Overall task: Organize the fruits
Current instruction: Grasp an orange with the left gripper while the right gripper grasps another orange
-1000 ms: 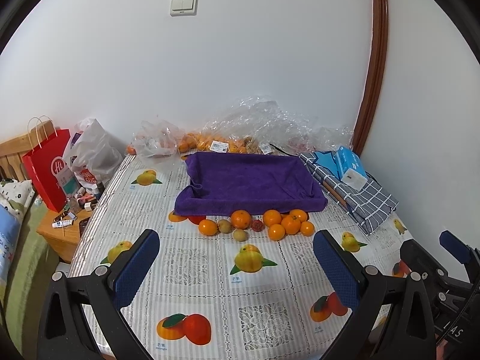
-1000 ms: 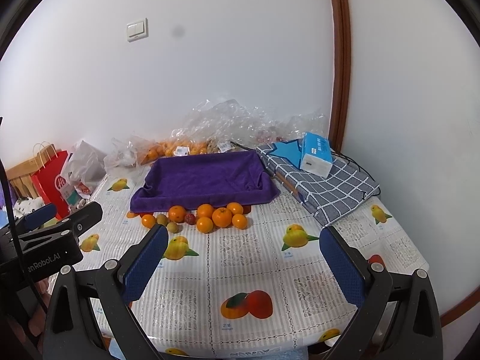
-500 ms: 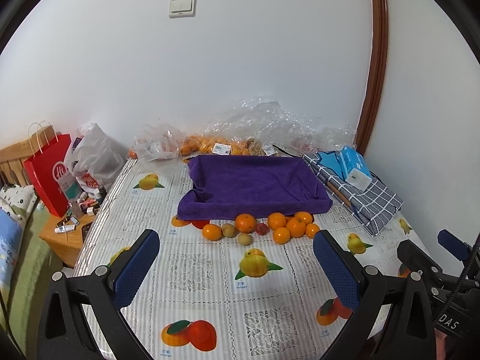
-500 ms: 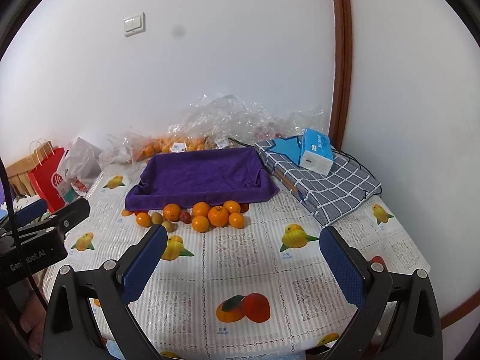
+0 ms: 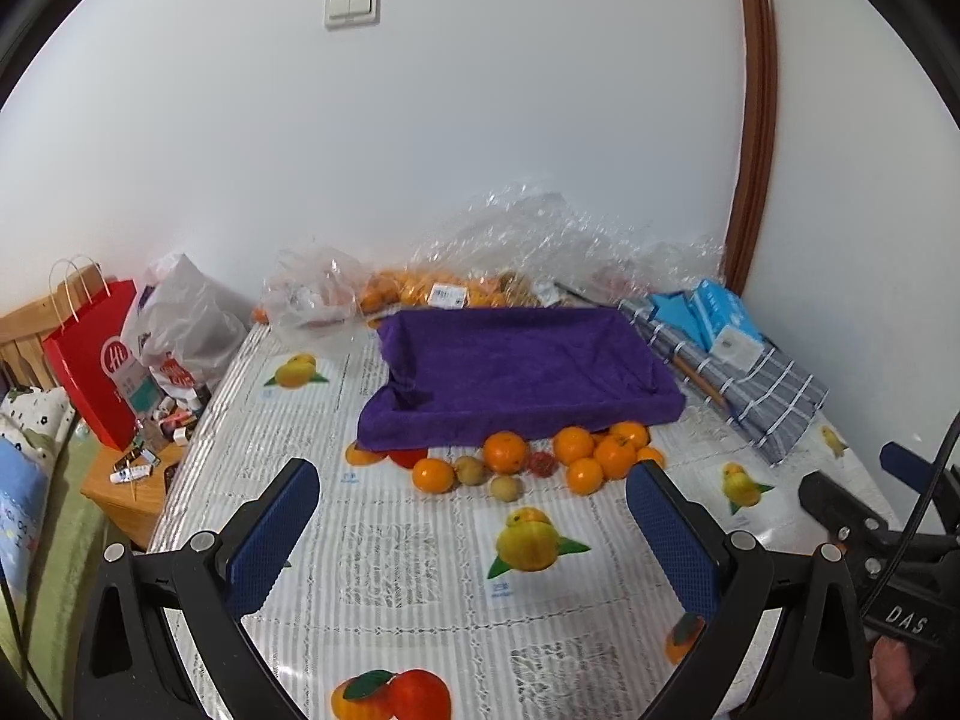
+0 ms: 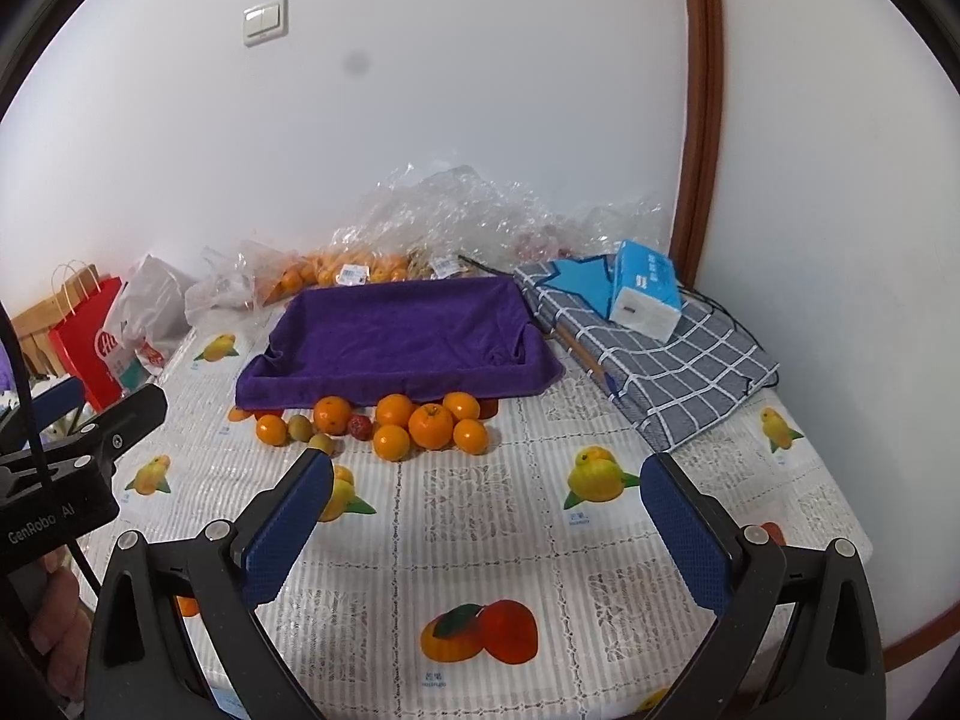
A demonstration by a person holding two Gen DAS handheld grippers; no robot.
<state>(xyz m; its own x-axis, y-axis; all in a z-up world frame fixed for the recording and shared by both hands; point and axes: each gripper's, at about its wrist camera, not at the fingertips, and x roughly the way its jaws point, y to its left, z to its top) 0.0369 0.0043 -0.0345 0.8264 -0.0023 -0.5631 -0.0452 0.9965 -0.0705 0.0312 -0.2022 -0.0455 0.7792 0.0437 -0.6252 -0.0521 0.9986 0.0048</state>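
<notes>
I see both claws, left gripper (image 5: 471,531) and right gripper (image 6: 486,516), spread wide and empty; round orange tangerines (image 6: 430,425) cluster ahead, touching the purple cloth-lined tray (image 6: 402,330) beyond

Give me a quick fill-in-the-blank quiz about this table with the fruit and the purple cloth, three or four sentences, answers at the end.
1. The tray behind the loose fruit is lined with a cloth coloured ____.
2. Both the left tongs and the right tongs hold ____.
3. The blue tissue pack lies on a folded ____ cloth.
4. The single red fruit sits among the oranges, in ____ of the tray.

Answers: purple; nothing; checked; front
</notes>
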